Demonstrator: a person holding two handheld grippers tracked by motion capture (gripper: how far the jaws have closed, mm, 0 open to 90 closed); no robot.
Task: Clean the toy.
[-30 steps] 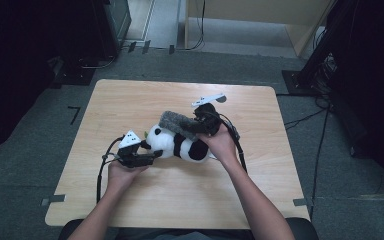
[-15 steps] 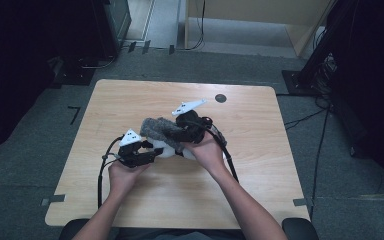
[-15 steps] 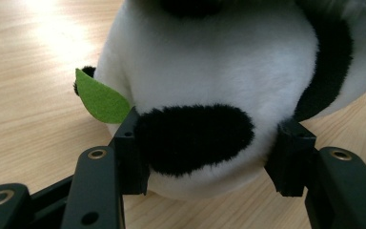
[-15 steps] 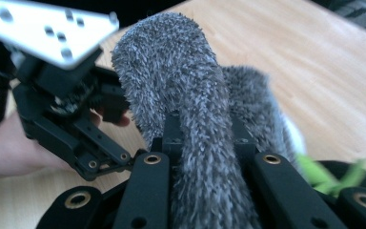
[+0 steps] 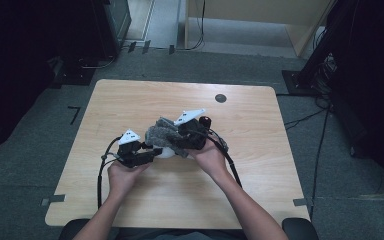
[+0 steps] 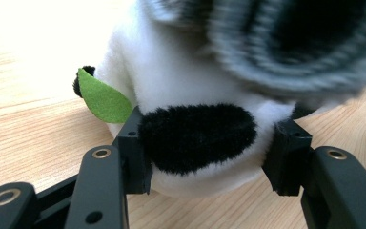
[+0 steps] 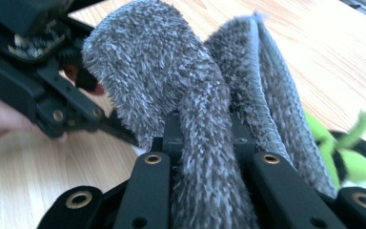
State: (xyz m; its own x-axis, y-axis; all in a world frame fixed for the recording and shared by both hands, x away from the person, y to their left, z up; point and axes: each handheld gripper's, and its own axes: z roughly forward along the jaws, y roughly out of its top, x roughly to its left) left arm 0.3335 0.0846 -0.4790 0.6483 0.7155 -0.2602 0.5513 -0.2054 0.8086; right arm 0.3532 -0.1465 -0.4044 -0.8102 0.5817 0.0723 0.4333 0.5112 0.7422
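Pale wood table (image 5: 130,105) standing on grey carpet (image 5: 55,115) in a dark room. Mid-table, the left gripper (image 5: 149,153), having just been closing, is pinching the panda plush (image 6: 195,138); the right gripper (image 5: 177,140) is clamping tight on the grey fuzzy cloth (image 7: 205,157) beside it.

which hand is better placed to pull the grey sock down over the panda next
Right. The right gripper is shut on the grey sock, draped over the plush panda. The left gripper has its jaws around the panda's body, so it seems best suited to bracing.
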